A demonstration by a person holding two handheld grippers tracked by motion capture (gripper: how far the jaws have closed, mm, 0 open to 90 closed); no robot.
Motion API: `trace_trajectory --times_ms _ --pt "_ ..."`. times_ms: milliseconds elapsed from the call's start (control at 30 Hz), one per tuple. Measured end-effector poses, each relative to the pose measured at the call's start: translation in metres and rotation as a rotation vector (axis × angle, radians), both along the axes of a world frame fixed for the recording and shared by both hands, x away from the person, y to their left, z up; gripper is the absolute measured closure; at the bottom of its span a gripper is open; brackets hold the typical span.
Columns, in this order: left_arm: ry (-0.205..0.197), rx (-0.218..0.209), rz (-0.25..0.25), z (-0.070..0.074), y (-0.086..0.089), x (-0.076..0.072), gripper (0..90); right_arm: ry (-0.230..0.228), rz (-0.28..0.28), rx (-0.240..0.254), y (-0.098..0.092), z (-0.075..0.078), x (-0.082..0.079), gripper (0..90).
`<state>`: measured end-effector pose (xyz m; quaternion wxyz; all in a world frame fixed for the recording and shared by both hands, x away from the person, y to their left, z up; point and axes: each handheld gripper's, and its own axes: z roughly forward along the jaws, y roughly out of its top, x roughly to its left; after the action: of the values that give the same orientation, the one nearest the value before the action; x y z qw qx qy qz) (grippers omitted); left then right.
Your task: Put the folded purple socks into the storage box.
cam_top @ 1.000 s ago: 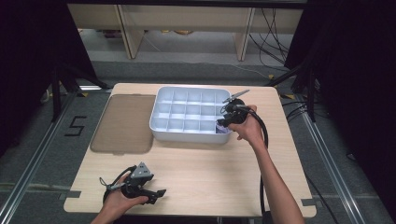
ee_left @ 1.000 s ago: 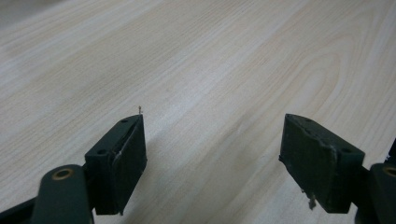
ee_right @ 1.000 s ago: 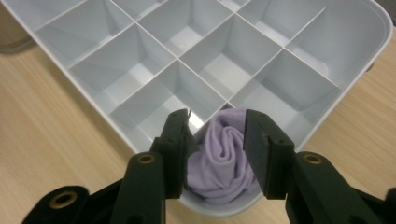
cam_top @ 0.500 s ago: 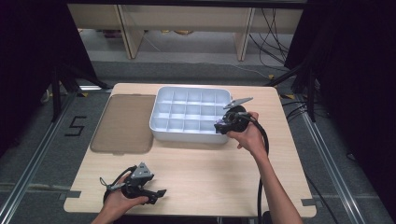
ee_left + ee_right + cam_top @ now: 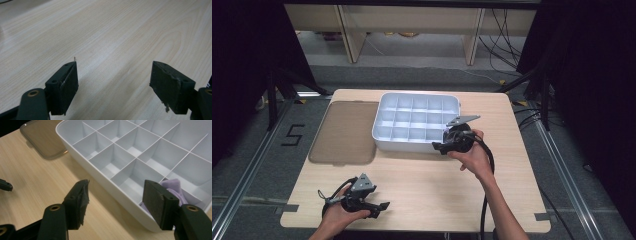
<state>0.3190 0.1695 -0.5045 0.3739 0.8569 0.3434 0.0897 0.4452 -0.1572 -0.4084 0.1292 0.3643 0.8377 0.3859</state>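
High view: surface (image 5: 422, 175) evenly lit from above, surroundings near black, floor dim. Image soft, low in detail. White tray (image 5: 416, 123) bright, no blown highlights. Short soft shadows under tray and hands. Left gripper view: wood grain sharp, near tongs (image 5: 113, 87) slightly blurred, mild sheen at top. Right gripper view: tray dividers crisp, soft shadow along its wall.

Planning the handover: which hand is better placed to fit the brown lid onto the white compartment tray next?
Probably left: the left gripper is open and empty on the brown lid's side; the right gripper is beyond the tray.
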Motion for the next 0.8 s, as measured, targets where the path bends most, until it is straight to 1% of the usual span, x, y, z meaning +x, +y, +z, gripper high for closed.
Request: trace_trajectory --times_ms 33,67,100,133,167,233,267,300,333,367,400,433,467,500,533,567,600,633,667,700,733,767,800 --pt "0.002 -0.009 -0.001 0.0 0.0 0.0 22.0 0.004 -0.001 0.014 0.002 -0.002 -0.002 38.2" --pt "0.003 -0.019 -0.002 0.0 -0.001 -0.001 22.0 0.02 -0.006 0.035 0.004 -0.003 -0.004 37.8" --pt "0.002 -0.01 -0.009 0.0 0.0 0.0 22.0 0.005 0.011 0.018 0.003 -0.003 -0.004 37.2" --pt "0.001 -0.005 -0.015 0.001 0.0 0.0 22.0 0.01 0.0 0.038 0.005 -0.004 -0.005 36.6" --pt "-0.001 -0.01 -0.009 0.001 0.0 0.0 22.0 0.025 0.003 0.026 0.005 -0.002 -0.007 35.9" --pt "-0.007 -0.01 -0.005 0.001 0.0 0.0 22.0 0.005 0.003 0.038 0.006 -0.004 -0.008 34.9" --pt "-0.007 -0.016 -0.004 0.001 0.0 -0.001 22.0 0.017 0.008 0.03 0.006 -0.003 -0.01 34.5" --pt "-0.007 -0.012 -0.012 0.002 0.001 -0.001 22.0 0.018 0.013 0.019 0.006 -0.003 -0.01 33.7" --pt "-0.006 -0.016 -0.007 0.002 0.0 -0.001 22.0 0.021 0.007 0.036 0.007 -0.004 -0.012 33.1" --pt "-0.004 -0.02 -0.004 0.001 0.0 -0.001 22.0 0.021 0.019 0.021 0.007 -0.004 -0.012 32.7" --pt "-0.002 -0.014 -0.01 0.002 0.001 0.0 22.0 0.015 0.011 0.043 0.008 -0.005 -0.013 32.6" --pt "0.006 -0.022 0.011 0.001 0.0 -0.001 22.0 0.023 0.013 0.042 0.008 -0.005 -0.014 32.4" --pt "0.01 -0.03 0.005 0.001 0.0 -0.001 22.0 0.016 0.024 0.037 0.008 -0.005 -0.015 32.2" --pt "0.008 -0.025 0.001 0.001 0.001 -0.001 22.0 0.023 0.015 0.043 0.009 -0.005 -0.017 31.8" --pt "0.0 -0.02 -0.007 0.002 0.001 0.0 22.0 0.024 0.024 0.027 0.009 -0.005 -0.018 31.3" --pt "-0.002 -0.018 -0.004 0.002 0.002 0.0 22.0 0.022 0.02 0.054 0.011 -0.007 -0.019 30.7" --pt "-0.001 -0.019 -0.005 0.002 0.002 0.0 22.0 0.021 0.035 0.033 0.01 -0.006 -0.019 30.2" --pt "-0.003 -0.021 -0.002 0.002 0.002 0.0 22.0 0.016 0.033 0.035 0.01 -0.006 -0.02 30.0" --pt "-0.002 -0.022 -0.002 0.002 0.002 0.0 22.0 0.024 0.041 0.048 0.011 -0.007 -0.021 29.3" --pt "-0.001 -0.022 -0.005 0.002 0.002 0.0 22.0 0.025 0.027 0.044 0.011 -0.006 -0.023 28.6" --pt "-0.001 -0.022 -0.005 0.002 0.002 0.0 21.9 0.033 0.027 0.051 0.012 -0.007 -0.024 28.1" --pt "0.0 -0.026 -0.002 0.002 0.001 0.0 21.9 0.045 0.042 0.053 0.012 -0.007 -0.024 27.9" --pt "0.001 -0.017 -0.011 0.002 0.002 0.0 22.0 0.033 0.028 0.067 0.014 -0.009 -0.026 27.4"
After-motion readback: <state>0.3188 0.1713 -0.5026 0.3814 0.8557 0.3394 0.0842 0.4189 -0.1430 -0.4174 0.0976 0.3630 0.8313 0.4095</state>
